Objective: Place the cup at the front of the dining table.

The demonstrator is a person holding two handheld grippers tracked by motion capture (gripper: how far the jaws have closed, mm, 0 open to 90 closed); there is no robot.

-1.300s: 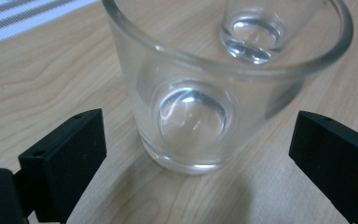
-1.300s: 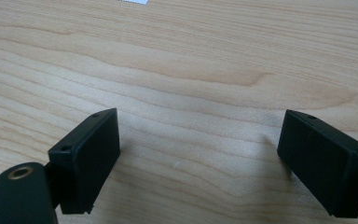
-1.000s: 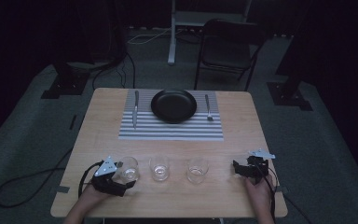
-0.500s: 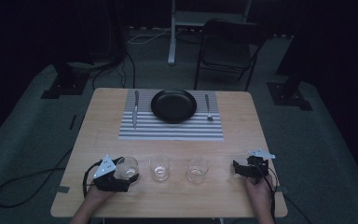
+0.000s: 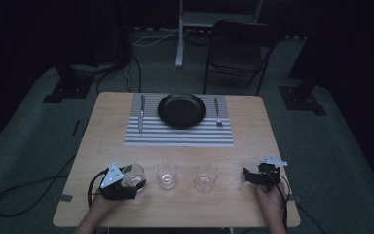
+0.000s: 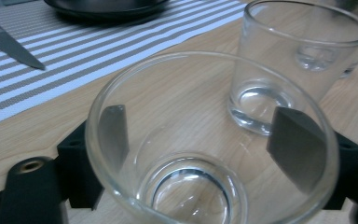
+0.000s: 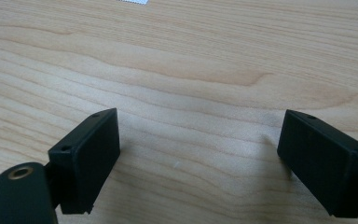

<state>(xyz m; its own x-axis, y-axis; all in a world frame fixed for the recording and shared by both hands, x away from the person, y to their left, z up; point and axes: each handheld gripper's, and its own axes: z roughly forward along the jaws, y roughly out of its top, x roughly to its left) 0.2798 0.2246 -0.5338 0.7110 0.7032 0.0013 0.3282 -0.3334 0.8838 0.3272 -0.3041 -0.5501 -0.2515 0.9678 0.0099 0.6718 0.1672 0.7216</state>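
Left gripper [image 6: 200, 154] fingers just closing, clamped on left glass [image 6: 205, 140]; right gripper [image 7: 200, 158] fingers apart over bare counter [image 7: 191, 56]. Slick wall, could slip, clipping neighbouring glass [image 6: 298, 60] on lift.

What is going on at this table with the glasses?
A person holds a gripper in each hand. The left gripper has just closed its jaws around the leftmost glass of three standing in a row on the wooden table. The right gripper rests open on the table, holding nothing.
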